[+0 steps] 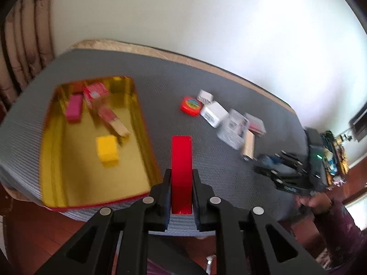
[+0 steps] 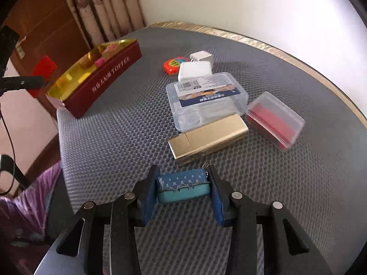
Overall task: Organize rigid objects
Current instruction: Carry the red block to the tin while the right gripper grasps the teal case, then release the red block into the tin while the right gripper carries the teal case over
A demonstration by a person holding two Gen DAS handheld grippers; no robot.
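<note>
The left tool (image 1: pixel 181 191) clamps a stiff, glossy, likely slippery red block (image 1: pixel 181 160) by its flat sides beside the gold tray (image 1: pixel 142 123), while the right tool (image 2: pixel 183 191) pinches a light blue tin (image 2: pixel 183 184) by its ends on the tabletop (image 2: pixel 114 137).

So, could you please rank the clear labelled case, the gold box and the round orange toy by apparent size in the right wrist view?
1. Clear labelled case
2. Gold box; it lies nearer the camera, so the gap is unsure
3. Round orange toy, farthest away
</note>
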